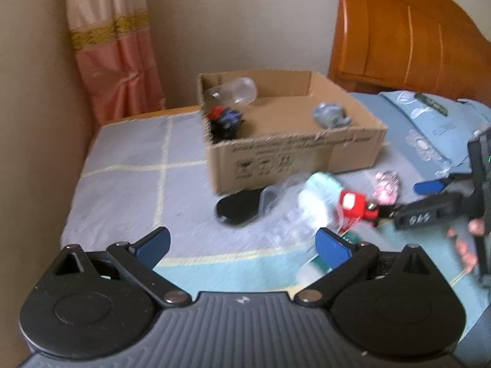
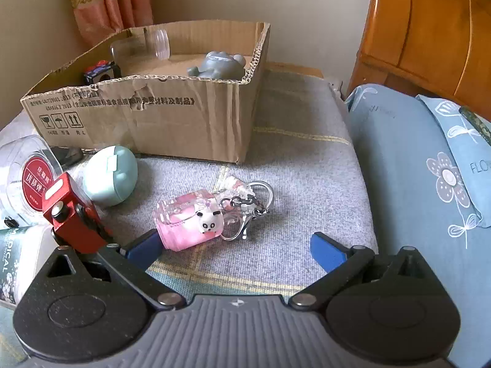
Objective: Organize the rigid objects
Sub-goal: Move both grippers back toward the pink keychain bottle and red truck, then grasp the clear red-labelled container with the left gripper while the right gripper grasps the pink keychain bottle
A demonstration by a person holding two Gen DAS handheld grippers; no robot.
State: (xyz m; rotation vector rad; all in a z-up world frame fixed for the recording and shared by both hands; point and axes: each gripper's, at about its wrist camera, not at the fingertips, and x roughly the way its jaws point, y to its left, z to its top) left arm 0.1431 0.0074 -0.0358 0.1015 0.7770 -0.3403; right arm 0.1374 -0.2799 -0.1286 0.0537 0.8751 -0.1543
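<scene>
A cardboard box (image 1: pixel 294 159) (image 2: pixel 159 122) stands on the bed. It holds a clear jar (image 1: pixel 233 90), a dark toy car (image 1: pixel 225 121) and a grey figure (image 2: pixel 219 66). In front of the box lie a pink panda keychain (image 2: pixel 190 217) (image 1: pixel 387 188), a mint green case (image 2: pixel 110 174) (image 1: pixel 322 196), a red block toy (image 2: pixel 72 214) (image 1: pixel 356 205) and a clear round tub with a red label (image 2: pixel 27 178). My right gripper (image 2: pixel 236 245) is open just short of the keychain, its left finger beside it. My left gripper (image 1: pixel 242 243) is open and empty above the bedspread.
A black oval object (image 1: pixel 239 207) lies by the box's front corner. A white bottle with a green label (image 2: pixel 15 260) lies at the left. Blue pillows (image 2: pixel 429 168) are at the right, the wooden headboard (image 2: pixel 429 36) behind them, a pink curtain (image 1: pixel 113 55) at the back left.
</scene>
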